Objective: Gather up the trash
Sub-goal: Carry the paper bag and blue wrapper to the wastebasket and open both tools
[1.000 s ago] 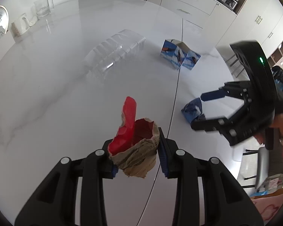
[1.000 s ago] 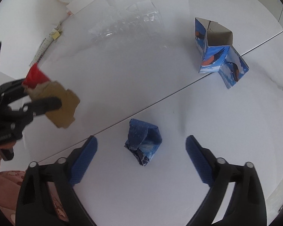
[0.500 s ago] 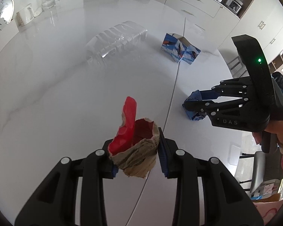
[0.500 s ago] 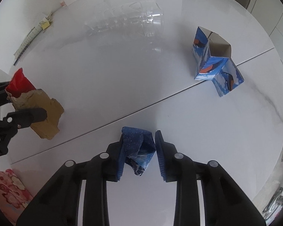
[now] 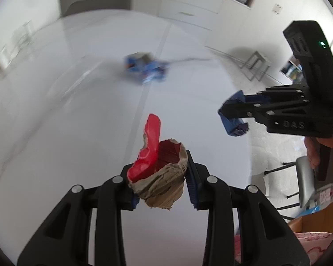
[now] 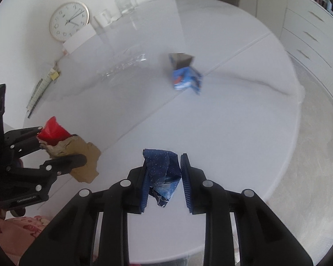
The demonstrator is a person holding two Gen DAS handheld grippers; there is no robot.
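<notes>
My left tongs [image 5: 161, 182] are clamped on the crumpled red-and-brown paper cup [image 5: 159, 173], and my right tongs [image 6: 164, 179] are squeezing the blue wrapper [image 6: 163, 173], both clear of the white table [image 6: 233, 133]. Ahead sits the blue carton [image 6: 185, 75] (on the seam), with open tabletop around it and the rim off to the right.

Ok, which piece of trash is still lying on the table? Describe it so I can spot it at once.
Start at the round white table and follow the seam across its top. The blue printed carton lies right beside that seam, open brown end facing away, resting on the tabletop. Unlike the dark blue crumpled wrapper in the right gripper and the red-and-brown paper wad in the left gripper, nothing holds it.
</notes>
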